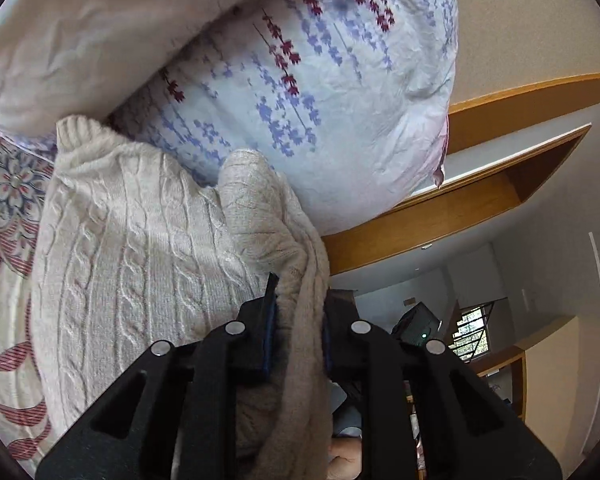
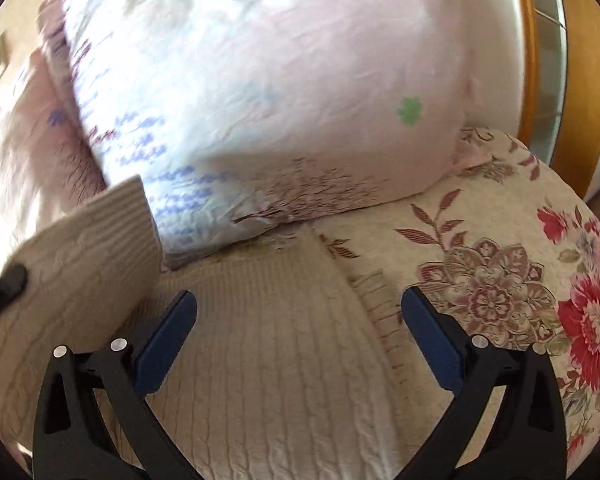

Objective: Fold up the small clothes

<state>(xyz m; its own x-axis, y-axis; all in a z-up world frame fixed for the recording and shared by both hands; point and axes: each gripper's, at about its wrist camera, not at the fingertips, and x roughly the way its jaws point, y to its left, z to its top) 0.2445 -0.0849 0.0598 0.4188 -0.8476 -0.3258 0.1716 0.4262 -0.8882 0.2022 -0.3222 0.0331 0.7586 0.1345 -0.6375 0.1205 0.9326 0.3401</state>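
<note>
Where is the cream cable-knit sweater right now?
The cream cable-knit sweater lies on the floral bedspread just below the pillow in the right wrist view; in the left wrist view one fold is clamped in the left tongs.

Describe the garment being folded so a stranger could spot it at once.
Start at the bed with the floral bedspread, then look just in front of the big pillow. There lies the cream sweater, one part pinched in the left gripper. Its plain cable knit stands out from the printed bedding around it.

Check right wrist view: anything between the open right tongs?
Only the cream cable-knit sweater shows between the right tongs, lying flat on the floral bedspread. The pads are apart from it.
</note>
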